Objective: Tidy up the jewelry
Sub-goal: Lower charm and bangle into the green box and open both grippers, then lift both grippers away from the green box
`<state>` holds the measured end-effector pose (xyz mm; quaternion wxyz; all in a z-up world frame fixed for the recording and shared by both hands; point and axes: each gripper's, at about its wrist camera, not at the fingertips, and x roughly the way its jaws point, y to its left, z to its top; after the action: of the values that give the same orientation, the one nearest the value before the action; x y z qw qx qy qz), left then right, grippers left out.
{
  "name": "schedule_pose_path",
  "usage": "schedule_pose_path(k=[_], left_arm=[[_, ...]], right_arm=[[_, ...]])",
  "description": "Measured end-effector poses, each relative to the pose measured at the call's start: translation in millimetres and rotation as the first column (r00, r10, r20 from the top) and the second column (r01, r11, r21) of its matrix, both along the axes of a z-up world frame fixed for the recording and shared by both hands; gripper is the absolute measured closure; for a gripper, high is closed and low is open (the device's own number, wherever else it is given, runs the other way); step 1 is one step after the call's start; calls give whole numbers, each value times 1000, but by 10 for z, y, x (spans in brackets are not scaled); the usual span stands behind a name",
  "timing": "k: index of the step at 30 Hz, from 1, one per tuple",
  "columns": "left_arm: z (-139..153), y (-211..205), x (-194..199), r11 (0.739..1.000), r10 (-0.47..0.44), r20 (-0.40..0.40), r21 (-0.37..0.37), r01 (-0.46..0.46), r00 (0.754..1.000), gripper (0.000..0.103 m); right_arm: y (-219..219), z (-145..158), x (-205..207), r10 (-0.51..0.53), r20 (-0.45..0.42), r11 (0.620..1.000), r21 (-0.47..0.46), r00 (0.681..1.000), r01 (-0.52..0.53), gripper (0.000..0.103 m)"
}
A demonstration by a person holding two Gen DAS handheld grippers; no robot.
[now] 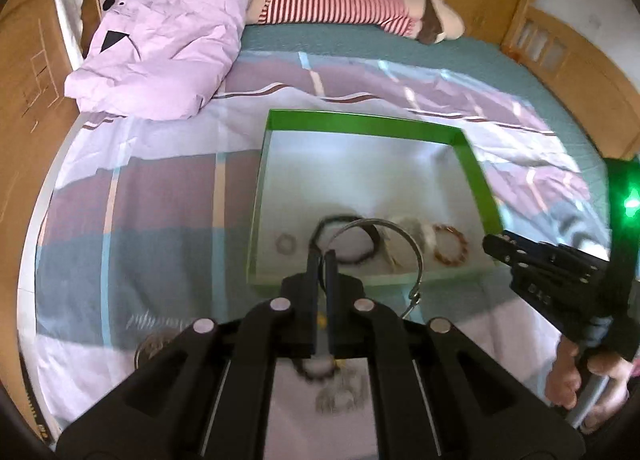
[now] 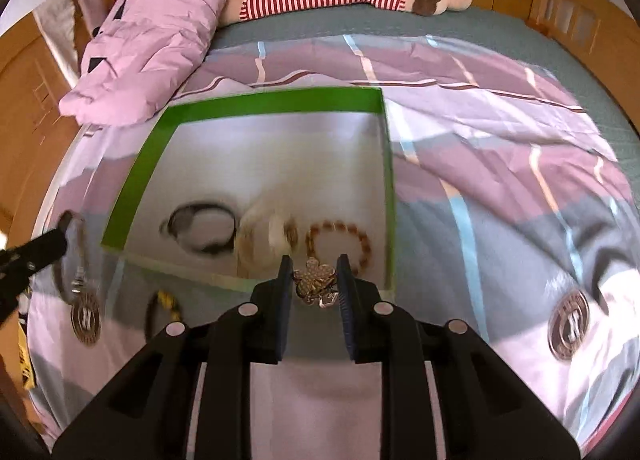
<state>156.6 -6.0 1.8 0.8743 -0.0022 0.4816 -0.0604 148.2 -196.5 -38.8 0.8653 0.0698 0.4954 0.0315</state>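
Writing: none legible. The round medallion [image 2: 85,316] and a second one on the bedspread [image 2: 568,326] each carry an emblem, too blurred to read. Marks on the cardboard box [image 1: 24,72] are line drawings only.

Left gripper [image 1: 319,260]: jaws together, pinching a thin silver hoop [image 1: 394,236] at one end. The hoop arcs up and to the right, its hooked free end hanging below, in front of the tray's near wall. In the right wrist view the medallion hangs by this gripper's tip.

Right gripper [image 2: 314,278]: jaws slightly apart, clamped on a gold flower brooch [image 2: 314,280] held between the pads, at the near edge of the tray. A hand [image 1: 580,376] grips its handle.

Green tray [image 1: 360,122] sits on the striped bedspread [image 1: 140,220]. Inside, along the near side: a small ring [image 1: 285,245], a black bangle [image 2: 202,228], a pale bracelet [image 2: 260,244], and an amber bead bracelet [image 2: 340,240], side by side. More jewelry lies blurred on the bedspread under the left gripper.
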Motion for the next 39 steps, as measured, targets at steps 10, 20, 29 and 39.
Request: schedule_pose_path(k=[10, 20, 29, 39], left_arm=[[-582, -155, 529, 997, 64, -83, 52, -59, 994, 100], [-763, -155, 570, 998, 58, -85, 40, -55, 995, 92], [-393, -64, 192, 996, 86, -9, 14, -86, 996, 24], [-177, 201, -611, 999, -4, -91, -54, -1, 996, 3]], right_arm=[[155, -371, 366, 69, -59, 996, 60, 996, -65, 81], [133, -430, 479, 41, -31, 999, 34, 999, -40, 79], [108, -331, 385, 2, -27, 999, 38, 1000, -1, 56], [261, -80, -207, 22, -108, 988, 157, 994, -5, 13]])
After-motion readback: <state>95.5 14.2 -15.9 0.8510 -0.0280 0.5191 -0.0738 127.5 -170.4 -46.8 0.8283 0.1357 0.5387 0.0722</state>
